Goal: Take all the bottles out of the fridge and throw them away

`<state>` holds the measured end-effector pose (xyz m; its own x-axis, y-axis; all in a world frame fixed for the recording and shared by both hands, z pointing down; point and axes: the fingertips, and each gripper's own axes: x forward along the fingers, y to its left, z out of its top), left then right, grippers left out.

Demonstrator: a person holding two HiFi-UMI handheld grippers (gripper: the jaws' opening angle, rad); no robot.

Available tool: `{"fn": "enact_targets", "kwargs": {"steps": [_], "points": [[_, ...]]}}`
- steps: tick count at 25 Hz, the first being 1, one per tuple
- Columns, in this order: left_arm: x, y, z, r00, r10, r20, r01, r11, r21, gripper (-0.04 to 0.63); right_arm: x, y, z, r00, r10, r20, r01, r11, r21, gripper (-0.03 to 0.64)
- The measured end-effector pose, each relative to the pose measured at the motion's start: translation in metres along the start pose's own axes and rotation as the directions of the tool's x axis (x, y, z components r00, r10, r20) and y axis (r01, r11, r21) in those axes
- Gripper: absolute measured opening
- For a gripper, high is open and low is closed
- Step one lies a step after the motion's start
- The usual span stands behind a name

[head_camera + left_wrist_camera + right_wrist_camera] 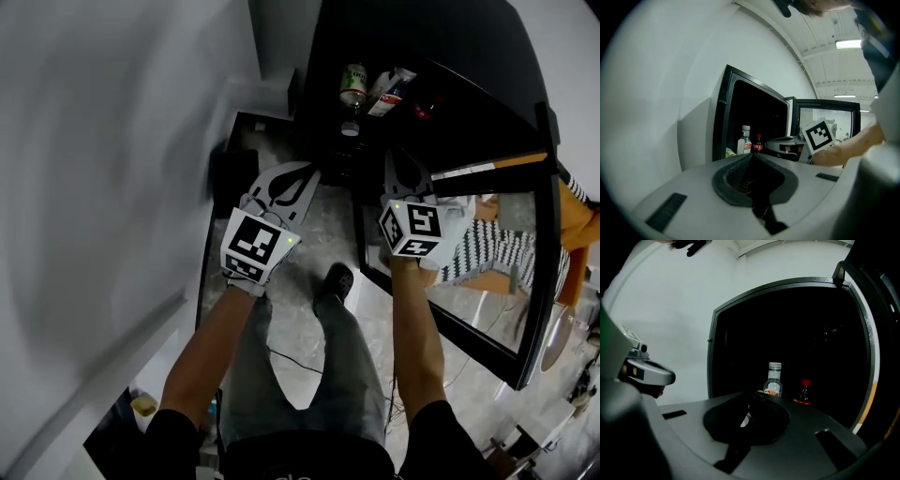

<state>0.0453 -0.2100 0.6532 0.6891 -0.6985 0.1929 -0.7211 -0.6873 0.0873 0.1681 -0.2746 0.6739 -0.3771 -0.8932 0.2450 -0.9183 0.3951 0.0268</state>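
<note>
Wall (112, 141): pale and bare, filling the far left; the fridge stands against it
Left gripper (309, 172): jaws closed on each other with nothing between them (the left gripper view shows the dark pads meeting at the tip); it is held level in front of the fridge's left edge, apart from everything inside
Floor (309, 239): light, marbled, showing between the two forearms, with the person's dark shoe (335, 281) on it
Fridge (754, 110): black, its inside dark and its front standing open
Clear bottle (773, 379): upright inside the fridge, with a pale cap and a red-and-white label; it stands beyond the tips of both grippers and neither touches it
Small dark bottle (804, 392): also inside the fridge, upright, with a red cap and red label, just to the right of the clear bottle and not touching it
Right gripper (401, 173): jaws shut and empty, pointing into the fridge opening and stopping short of the two bottles
Fridge door (511, 234): glass in a black frame, swung out to the right of the right gripper, its pane full of reflections
</note>
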Motion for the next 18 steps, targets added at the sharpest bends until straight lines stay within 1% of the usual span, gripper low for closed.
{"fn": "enact_targets", "kwargs": {"steps": [3, 5, 8, 12, 16, 18], "points": [[0.009, 0.004, 0.008, 1.0, -0.003, 0.007, 0.003, 1.0, 0.012, 0.003, 0.014, -0.017, 0.016, 0.999, -0.027, 0.029, 0.026, 1.0, 0.014, 0.003], [0.015, 0.007, 0.012, 1.0, -0.003, 0.012, 0.003, 1.0, 0.017, 0.002, 0.024, -0.028, 0.025, 0.998, -0.04, 0.042, 0.039, 0.999, 0.018, 0.023], [0.024, 0.009, 0.016, 1.0, -0.007, 0.021, 0.006, 1.0, 0.026, 0.002, 0.041, -0.04, 0.032, 0.998, -0.046, 0.049, 0.046, 0.999, 0.02, 0.093], [0.034, 0.008, 0.017, 0.999, -0.02, 0.026, 0.019, 0.999, 0.039, 0.002, 0.064, -0.054, 0.039, 0.996, -0.074, 0.056, 0.075, 0.997, -0.007, 0.184], [0.045, 0.007, 0.017, 0.999, -0.029, 0.031, 0.027, 0.998, 0.059, 0.002, 0.087, -0.062, 0.042, 0.993, -0.103, 0.057, 0.104, 0.994, -0.032, 0.247], [0.05, 0.008, 0.018, 0.999, -0.031, 0.038, 0.028, 0.997, 0.07, 0.002, 0.098, -0.067, 0.043, 0.991, -0.119, 0.054, 0.121, 0.992, -0.031, 0.268]]}}
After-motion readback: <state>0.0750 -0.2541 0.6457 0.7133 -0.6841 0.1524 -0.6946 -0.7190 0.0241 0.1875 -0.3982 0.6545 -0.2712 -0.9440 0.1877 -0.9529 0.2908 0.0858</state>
